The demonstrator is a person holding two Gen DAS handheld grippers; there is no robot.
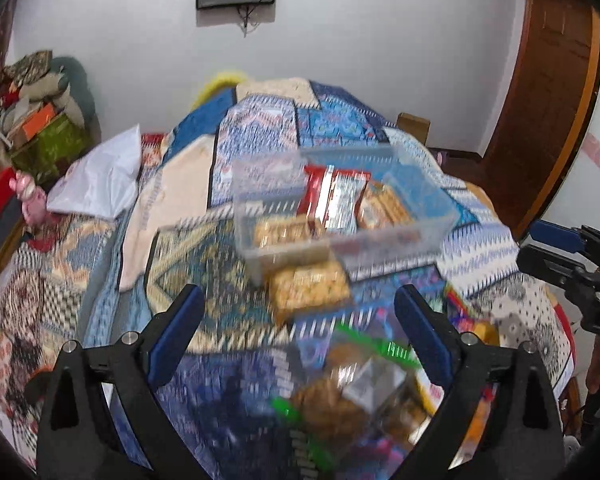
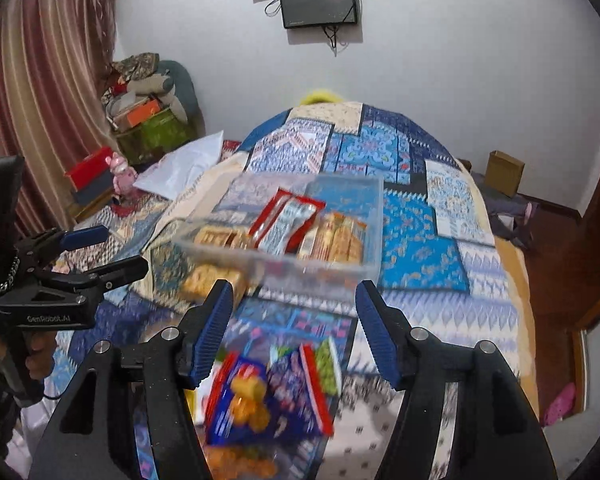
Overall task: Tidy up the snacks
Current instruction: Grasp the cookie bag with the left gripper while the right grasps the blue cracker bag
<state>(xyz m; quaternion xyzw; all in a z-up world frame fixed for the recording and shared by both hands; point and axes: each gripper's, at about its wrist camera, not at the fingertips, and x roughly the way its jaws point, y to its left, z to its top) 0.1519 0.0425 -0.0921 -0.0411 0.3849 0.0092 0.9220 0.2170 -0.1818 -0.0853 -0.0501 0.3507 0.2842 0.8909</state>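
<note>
A clear plastic box (image 1: 440,216) (image 2: 376,224) sits on the patterned bedspread and holds red-and-silver wrappers (image 1: 332,196) (image 2: 288,220) and orange biscuit packs (image 1: 384,206) (image 2: 340,236). One biscuit pack (image 1: 308,286) (image 2: 210,278) lies outside, at the box's near side. My left gripper (image 1: 300,312) is open above a pile of loose snack bags (image 1: 352,392), nothing between its pads. My right gripper (image 2: 296,308) is open too, over a blue snack bag (image 2: 260,396) that lies on the bed. Each gripper shows at the edge of the other's view: the right gripper (image 1: 564,248), the left gripper (image 2: 100,252).
A white plastic bag (image 1: 100,176) (image 2: 184,168) lies on the bed at the left. Boxes and cushions (image 1: 40,112) (image 2: 148,112) are piled in the far left corner beside a curtain (image 2: 40,92). A wooden door frame (image 1: 548,100) stands at the right. Both views are motion-blurred.
</note>
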